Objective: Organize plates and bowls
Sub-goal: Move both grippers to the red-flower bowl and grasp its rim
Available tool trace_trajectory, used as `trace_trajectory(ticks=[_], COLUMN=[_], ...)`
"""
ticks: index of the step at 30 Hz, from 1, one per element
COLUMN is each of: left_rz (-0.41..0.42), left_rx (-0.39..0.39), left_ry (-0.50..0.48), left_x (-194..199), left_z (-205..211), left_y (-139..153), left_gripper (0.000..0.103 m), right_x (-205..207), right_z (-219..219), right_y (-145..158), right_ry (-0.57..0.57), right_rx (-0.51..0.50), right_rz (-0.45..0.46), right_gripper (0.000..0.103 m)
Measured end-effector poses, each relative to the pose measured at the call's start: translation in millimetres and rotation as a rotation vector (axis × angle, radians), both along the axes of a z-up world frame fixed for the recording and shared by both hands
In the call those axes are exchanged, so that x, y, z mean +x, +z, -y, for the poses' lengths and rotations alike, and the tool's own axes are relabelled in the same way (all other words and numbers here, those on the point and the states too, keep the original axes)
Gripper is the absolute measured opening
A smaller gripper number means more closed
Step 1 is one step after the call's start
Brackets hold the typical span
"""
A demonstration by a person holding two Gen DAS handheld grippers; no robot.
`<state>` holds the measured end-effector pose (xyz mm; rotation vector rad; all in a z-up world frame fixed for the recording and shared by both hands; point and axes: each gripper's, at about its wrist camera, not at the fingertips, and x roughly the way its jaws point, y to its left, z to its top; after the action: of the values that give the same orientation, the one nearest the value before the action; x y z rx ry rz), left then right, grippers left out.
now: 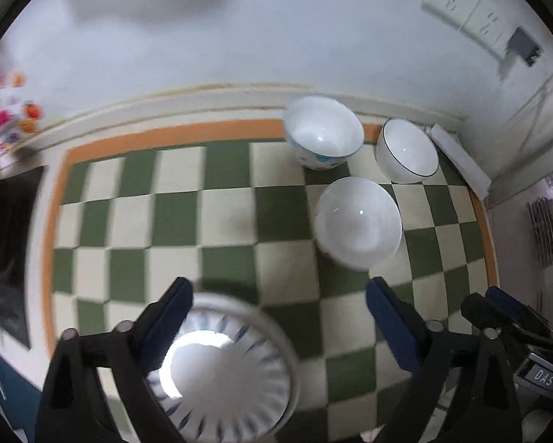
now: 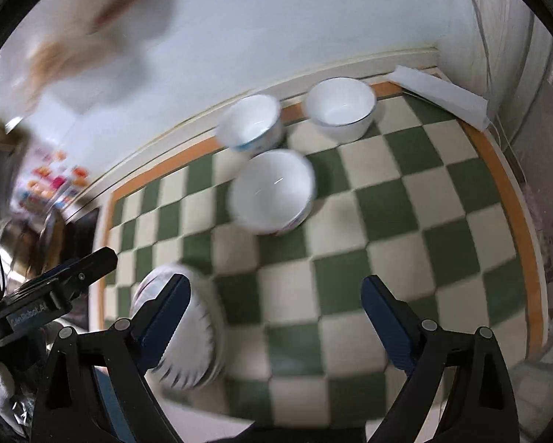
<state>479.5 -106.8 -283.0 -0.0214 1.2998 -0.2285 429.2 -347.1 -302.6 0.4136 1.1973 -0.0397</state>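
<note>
A: Left gripper [image 1: 278,317] is spread, empty, above the ribbed plate [image 1: 224,369]; the left finger overlaps its rim. Three bowls [image 1: 359,223] sit ahead.

B: Right gripper [image 2: 276,313] is spread too, plate [image 2: 187,332] at its left finger. Risk: glazed rim slips or a finger tips it.

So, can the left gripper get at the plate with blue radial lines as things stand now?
Probably yes. The left gripper is open and hangs above the plate with blue radial lines, which lies on the checkered mat. Nothing covers the plate; the bowls stand farther back.
</note>
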Motion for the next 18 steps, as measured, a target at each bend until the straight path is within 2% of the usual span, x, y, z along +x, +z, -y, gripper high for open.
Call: trace_trajectory(ticks=[1,3,4,6,8,12,14,16,17,18], left_rz=[-0.024,-0.097,-0.119,-0.187,-0.233,-0.288,-0.306,-0.293,-0.286,-0.282], left_rx=[-0.002,-0.009,-0.006,-0.007,-0.023,-0.033,-0.047,-0.064,-0.072,-0.072], left_ry=[-0.008,-0.029,-0.035,-0.045,-0.048,-0.061,-0.060,-0.056,-0.060,-0.062], left_x=[12,38,46,63,72,81,82,81,80,79], left_z=[7,25,31,43,49,59,60,60,61,62], left_y=[-11,-41,-50,-80,-98,-125,-133,-134,-134,-133], left_gripper=[0.082,0.065,0.062,0.049,0.044,0.025,0.018,0.018,0.014,0.012], right_x=[16,46,56,78,102,124,128,133,133,134], right_z=[11,29,35,45,52,56,54,53,52,50], right_y=[-11,-33,-42,-65,-95,-140,-152,-163,-165,-165], right_ry=[-0.012,-0.021,-0.026,-0.026,-0.022,-0.014,-0.015,-0.019,-0.022,-0.021], right_rx=[0.011,0.034,0.043,0.065,0.105,0.184,0.204,0.238,0.251,0.259], right_rz=[-0.015,-0.039,-0.051,-0.090,-0.148,-0.229,-0.250,-0.261,-0.255,-0.248], right_gripper=[0.095,0.092,0.089,0.083,0.069,0.059,0.040,0.026,0.019,0.016])
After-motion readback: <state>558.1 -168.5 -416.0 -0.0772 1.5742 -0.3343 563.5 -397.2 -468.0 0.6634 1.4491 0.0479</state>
